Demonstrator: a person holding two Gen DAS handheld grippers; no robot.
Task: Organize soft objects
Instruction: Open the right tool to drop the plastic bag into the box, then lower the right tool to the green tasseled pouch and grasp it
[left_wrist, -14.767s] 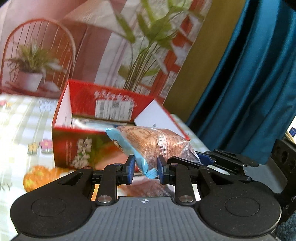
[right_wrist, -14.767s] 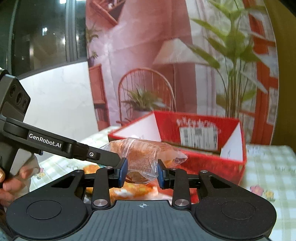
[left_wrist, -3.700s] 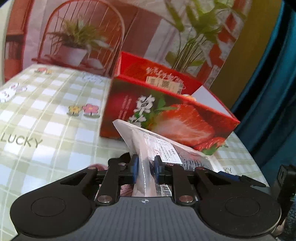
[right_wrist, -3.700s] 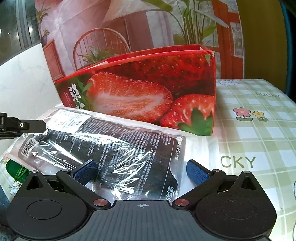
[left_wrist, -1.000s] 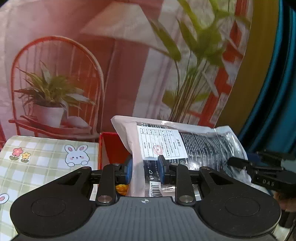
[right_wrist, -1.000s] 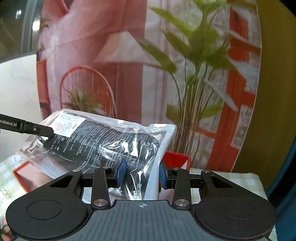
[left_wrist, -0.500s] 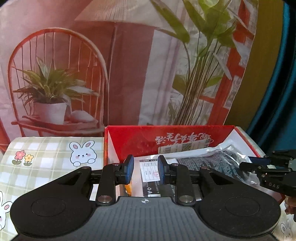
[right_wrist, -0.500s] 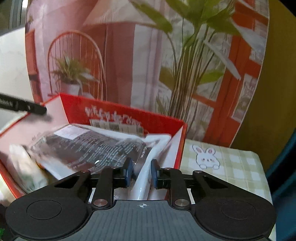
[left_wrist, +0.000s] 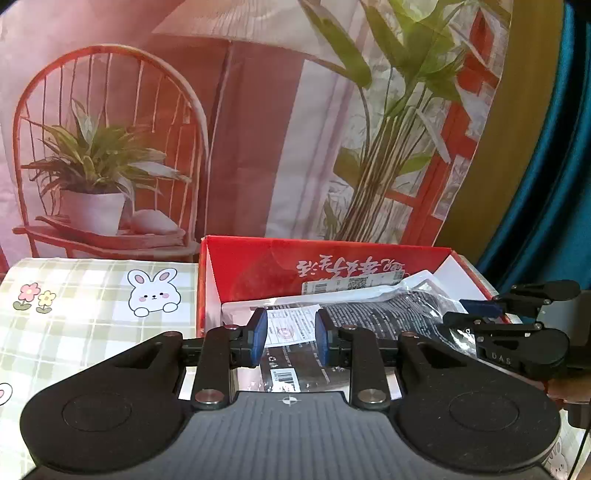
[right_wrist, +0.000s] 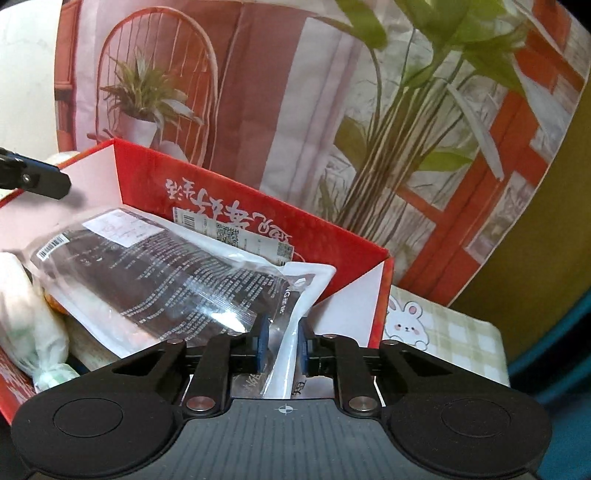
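Note:
A clear plastic bag with a black garment (right_wrist: 155, 266) lies inside the open red strawberry box (right_wrist: 332, 240). It also shows in the left wrist view (left_wrist: 369, 314), inside the box (left_wrist: 258, 273). My right gripper (right_wrist: 282, 345) is shut on the bag's near white edge. My left gripper (left_wrist: 288, 336) is partly open above the bag's labelled end and holds nothing. The right gripper's fingers (left_wrist: 480, 306) show at the right of the left wrist view.
A white wrapped packet (right_wrist: 33, 325) and something orange lie in the box under the bag. The box stands on a green checked tablecloth with bunnies (left_wrist: 92, 295). A printed backdrop (left_wrist: 258, 129) hangs behind, with a blue curtain (left_wrist: 554, 184) to the right.
Both grippers lowered the bag from the air into the red box. My left gripper let go and opened slightly. My right gripper still pinches the bag's edge.

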